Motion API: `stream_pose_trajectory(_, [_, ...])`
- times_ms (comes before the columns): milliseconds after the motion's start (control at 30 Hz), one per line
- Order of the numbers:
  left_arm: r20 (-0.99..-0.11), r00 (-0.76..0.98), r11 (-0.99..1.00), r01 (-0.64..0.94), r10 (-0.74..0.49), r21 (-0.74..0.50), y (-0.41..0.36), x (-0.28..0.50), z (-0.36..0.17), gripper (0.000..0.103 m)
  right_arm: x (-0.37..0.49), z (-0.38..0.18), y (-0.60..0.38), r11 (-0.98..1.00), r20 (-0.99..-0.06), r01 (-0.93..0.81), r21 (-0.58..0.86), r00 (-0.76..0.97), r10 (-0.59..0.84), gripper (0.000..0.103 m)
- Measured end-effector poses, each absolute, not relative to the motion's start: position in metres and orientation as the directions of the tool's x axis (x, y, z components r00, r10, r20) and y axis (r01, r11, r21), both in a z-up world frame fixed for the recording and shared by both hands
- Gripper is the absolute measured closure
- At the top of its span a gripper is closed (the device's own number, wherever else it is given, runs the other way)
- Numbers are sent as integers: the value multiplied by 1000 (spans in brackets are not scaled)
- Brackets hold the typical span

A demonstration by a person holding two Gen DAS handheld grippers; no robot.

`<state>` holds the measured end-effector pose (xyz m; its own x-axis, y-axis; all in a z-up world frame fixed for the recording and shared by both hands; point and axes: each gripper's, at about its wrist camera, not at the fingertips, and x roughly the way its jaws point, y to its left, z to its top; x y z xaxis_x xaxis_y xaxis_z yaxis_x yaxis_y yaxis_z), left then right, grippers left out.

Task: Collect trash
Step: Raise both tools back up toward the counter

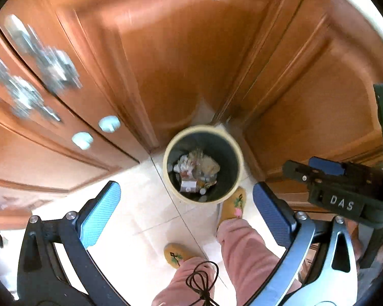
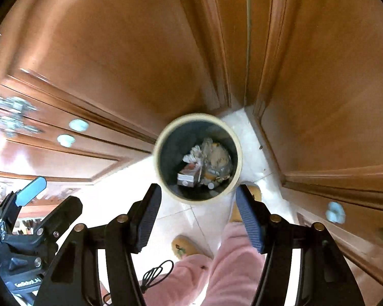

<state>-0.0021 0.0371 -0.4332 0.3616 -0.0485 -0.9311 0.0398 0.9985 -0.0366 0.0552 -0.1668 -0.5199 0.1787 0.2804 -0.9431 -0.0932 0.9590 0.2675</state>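
The bin [image 1: 203,163] stands on the pale tile floor [image 1: 145,204] in the corner where the wooden cabinets [image 1: 166,51] meet, close against their doors; a slippered foot [image 1: 234,204] touches its near rim, the other slipper [image 1: 176,255] sits further back. Both views look almost straight down into it; the trash [image 1: 195,170] lies heaped at the bottom — crumpled white paper, clear film or plastic, a small box, a couple of round caps; the pile leaves most of the dark inner wall bare.

The left gripper [image 1: 186,214] hangs above the bin with its fingers spread wide and nothing between the blue pads [image 1: 102,211]; the right gripper [image 2: 198,216] is likewise apart, less widely, and empty; each shows at the edge of the other's view.

Handling, as a judgement: the contents look light and soft — paper and film would crush under the pads and might slip or tear, so a deep pinch on a bunched fold would probably hold best; the box seems stiffer and would take a grip across its narrow sides. The bin itself looks like rigid plastic, light with so little in it; the cream rim [image 2: 166,132] seems the natural hold, one finger inside and one outside; a one-sided grip might tip it, so both grippers on opposite sides would likely be steadier.
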Motion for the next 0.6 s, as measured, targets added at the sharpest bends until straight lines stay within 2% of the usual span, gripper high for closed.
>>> stream_pose_trajectory(267, [-862,504,994,110,-60,-5,35,-12,-269,1,38,-317,-176,971,-910,-103,217,340,240,41])
stream_pose_trajectory(600, [-759,651,988,126,-12,93,19,13,-116,1,48,-131,-195,967,-834,-111,231,489,255,41])
